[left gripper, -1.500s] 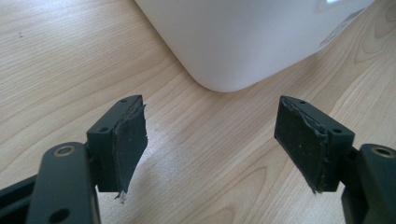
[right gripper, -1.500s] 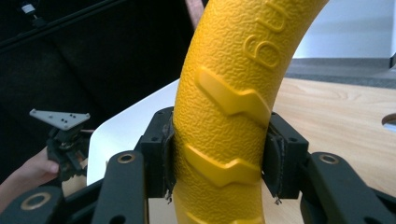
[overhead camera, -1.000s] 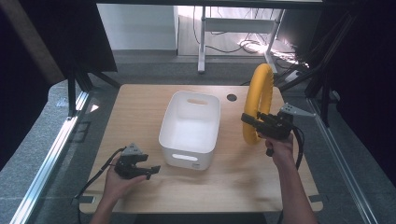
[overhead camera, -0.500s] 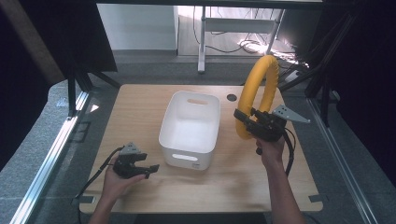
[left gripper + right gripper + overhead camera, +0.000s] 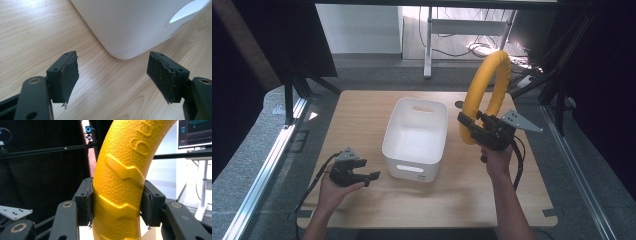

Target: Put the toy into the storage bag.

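I read this as a lab: my wooden table point(image 5: 362, 107) stands inside a black frame point(image 5: 292, 85) with dark curtains point(image 5: 277, 35), a mounted camera point(image 5: 88, 130) and a monitor point(image 5: 195, 132) behind.

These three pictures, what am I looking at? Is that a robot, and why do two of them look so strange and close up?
No robot here: a person stands at a wooden table and holds a hand-held grasping tool in each hand. The wide picture comes from a camera above, looking down. The two close-ups come from small cameras riding on each tool, looking along its black jaws. On the table sits an empty white bin. The left tool rests low by the bin's near corner, jaws apart, holding nothing. The right tool is raised beside the bin and clamps a yellow ring; in its own close-up you see the jaws pressed on the ring's textured sides.
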A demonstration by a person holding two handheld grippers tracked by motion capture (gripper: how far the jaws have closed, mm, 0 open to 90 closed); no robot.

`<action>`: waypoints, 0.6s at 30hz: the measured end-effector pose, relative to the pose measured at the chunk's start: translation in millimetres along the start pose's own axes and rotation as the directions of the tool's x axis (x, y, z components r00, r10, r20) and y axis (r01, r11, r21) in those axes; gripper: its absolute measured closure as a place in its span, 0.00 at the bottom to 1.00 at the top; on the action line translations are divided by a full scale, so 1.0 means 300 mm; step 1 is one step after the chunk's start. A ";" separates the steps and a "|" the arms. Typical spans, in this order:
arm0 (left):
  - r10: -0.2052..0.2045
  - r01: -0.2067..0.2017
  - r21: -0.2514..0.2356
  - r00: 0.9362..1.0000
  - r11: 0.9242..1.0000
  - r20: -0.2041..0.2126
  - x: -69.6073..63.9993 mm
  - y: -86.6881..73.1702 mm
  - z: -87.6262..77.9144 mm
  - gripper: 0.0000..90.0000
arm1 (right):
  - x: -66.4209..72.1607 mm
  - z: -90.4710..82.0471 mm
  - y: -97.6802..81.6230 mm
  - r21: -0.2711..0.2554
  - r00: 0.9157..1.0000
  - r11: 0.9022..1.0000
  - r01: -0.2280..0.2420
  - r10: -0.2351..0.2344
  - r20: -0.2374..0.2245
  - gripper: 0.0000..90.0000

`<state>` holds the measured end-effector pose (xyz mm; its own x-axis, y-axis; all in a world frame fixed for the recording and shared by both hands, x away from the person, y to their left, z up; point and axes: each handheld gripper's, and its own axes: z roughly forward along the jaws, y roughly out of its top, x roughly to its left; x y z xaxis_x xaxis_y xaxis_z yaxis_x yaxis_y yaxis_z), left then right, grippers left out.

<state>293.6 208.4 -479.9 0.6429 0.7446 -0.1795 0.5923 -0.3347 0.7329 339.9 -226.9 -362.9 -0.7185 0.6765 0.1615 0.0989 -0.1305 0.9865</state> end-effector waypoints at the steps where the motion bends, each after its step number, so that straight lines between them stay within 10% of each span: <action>1: 0.000 0.000 0.000 1.000 1.000 -0.001 0.001 0.002 -0.004 0.28 | 0.008 0.004 0.004 -0.004 1.000 1.000 0.002 -0.002 -0.005 0.57; 18: 0.005 -0.005 0.003 1.000 1.000 -0.026 0.036 0.050 -0.072 0.28 | 0.124 0.053 0.048 -0.081 0.997 0.995 0.053 -0.057 -0.048 0.57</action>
<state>299.1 223.8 -456.7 0.6329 0.7578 -0.1590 0.5907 -0.3398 0.7318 325.5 -192.0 -342.4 -0.7553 0.6471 0.1036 0.0047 -0.1527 0.9883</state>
